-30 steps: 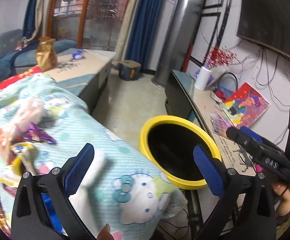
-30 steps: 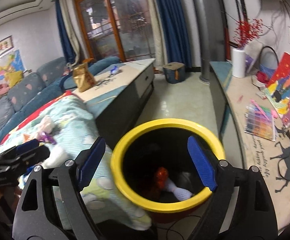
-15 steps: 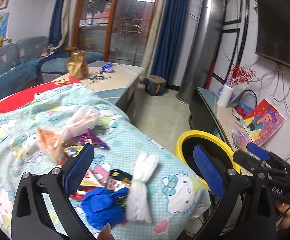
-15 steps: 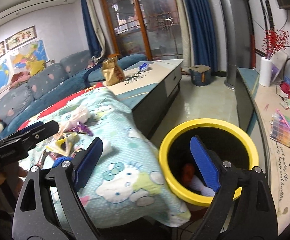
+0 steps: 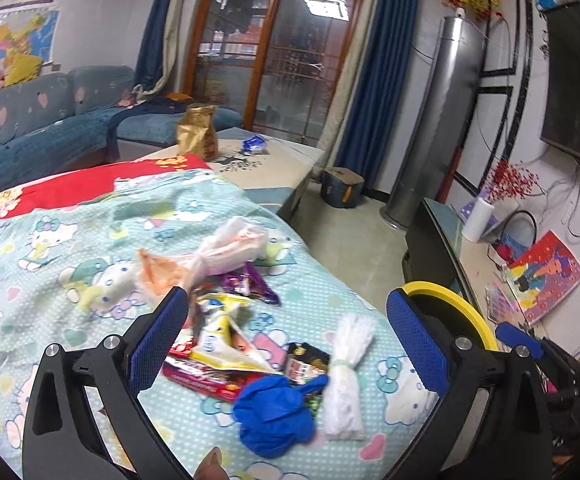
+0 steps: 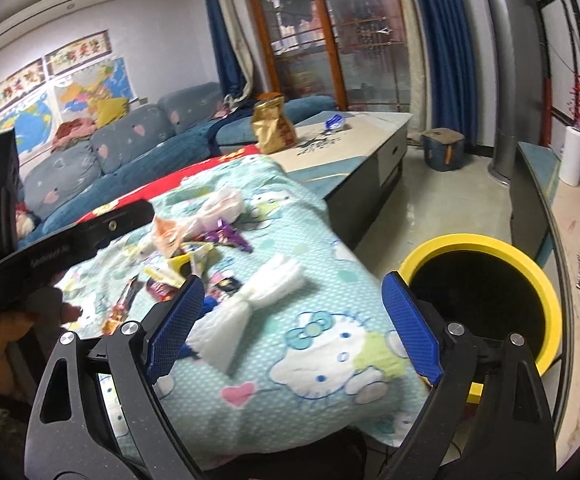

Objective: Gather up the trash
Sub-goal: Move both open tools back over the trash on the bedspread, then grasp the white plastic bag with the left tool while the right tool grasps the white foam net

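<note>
Trash lies on a Hello Kitty blanket [image 5: 69, 248]: a crumpled blue wad [image 5: 273, 416], a knotted white plastic bag [image 5: 346, 372], snack wrappers [image 5: 217, 344], a purple wrapper [image 5: 249, 284] and a pink-orange bag [image 5: 209, 256]. My left gripper [image 5: 285, 336] is open and empty, above the pile. My right gripper [image 6: 290, 320] is open and empty, over the blanket's edge near the white bag [image 6: 257, 296]. The yellow-rimmed bin [image 6: 486, 276] stands on the floor to the right; it also shows in the left wrist view [image 5: 450, 300].
A low coffee table [image 5: 257, 164] with a gold bag [image 5: 197, 132] stands behind the blanket. A blue sofa [image 5: 37, 128] is at the left. A TV bench [image 6: 570, 248] with papers runs along the right wall. Tiled floor [image 5: 350, 240] lies between.
Both grippers swung left, away from the bin and toward the trash pile on the blanket. The bin has shifted to the right edge of both views. Both stay open.
</note>
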`<state>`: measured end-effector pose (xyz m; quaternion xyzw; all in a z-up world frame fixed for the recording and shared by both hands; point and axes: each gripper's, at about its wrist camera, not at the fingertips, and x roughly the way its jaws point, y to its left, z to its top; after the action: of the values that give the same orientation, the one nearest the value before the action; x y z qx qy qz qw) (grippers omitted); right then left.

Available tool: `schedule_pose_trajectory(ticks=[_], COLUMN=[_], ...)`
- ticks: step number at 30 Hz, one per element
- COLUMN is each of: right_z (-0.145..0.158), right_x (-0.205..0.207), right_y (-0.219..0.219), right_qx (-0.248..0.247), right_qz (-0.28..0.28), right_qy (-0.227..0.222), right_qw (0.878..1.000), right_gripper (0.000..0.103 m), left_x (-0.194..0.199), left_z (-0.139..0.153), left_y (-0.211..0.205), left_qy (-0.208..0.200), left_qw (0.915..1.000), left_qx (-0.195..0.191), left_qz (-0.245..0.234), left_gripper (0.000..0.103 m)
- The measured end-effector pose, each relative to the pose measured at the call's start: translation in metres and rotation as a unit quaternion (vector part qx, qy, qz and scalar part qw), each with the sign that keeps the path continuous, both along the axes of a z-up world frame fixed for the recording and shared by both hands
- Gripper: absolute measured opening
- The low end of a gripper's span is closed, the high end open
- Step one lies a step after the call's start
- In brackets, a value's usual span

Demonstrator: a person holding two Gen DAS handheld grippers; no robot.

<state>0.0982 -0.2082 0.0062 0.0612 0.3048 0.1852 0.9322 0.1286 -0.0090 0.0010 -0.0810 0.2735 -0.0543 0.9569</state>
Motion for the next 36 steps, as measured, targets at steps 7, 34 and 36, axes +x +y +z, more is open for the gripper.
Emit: schedule_pose_trajectory(ticks=[7, 34, 36], right_z=[0.000, -0.039, -0.043], right_x=[0.000, 0.018, 0.021], right_y=[0.030, 0.088, 0.086], right_qx=[-0.010, -0.048, -0.038], right_qz=[0.038, 0.076, 0.078], right_qy=[0.001, 0.058, 0.073], right_qw=[0.999, 0.994, 0.994], right_gripper=[0.084, 0.081, 0.074], left_x=[0.002, 0.084, 0.090], left_z=[-0.004, -0.061, -0.065], left_y=[0.033, 0.117, 0.119], left_qy=[0.006, 0.127, 0.135], left_qw=[0.9994, 0.9857, 0.9839], left_qx=[-0.014, -0.088, -0.097], left_qz=[0.032, 0.068, 0.066], left_gripper=[0.097, 0.095, 0.095])
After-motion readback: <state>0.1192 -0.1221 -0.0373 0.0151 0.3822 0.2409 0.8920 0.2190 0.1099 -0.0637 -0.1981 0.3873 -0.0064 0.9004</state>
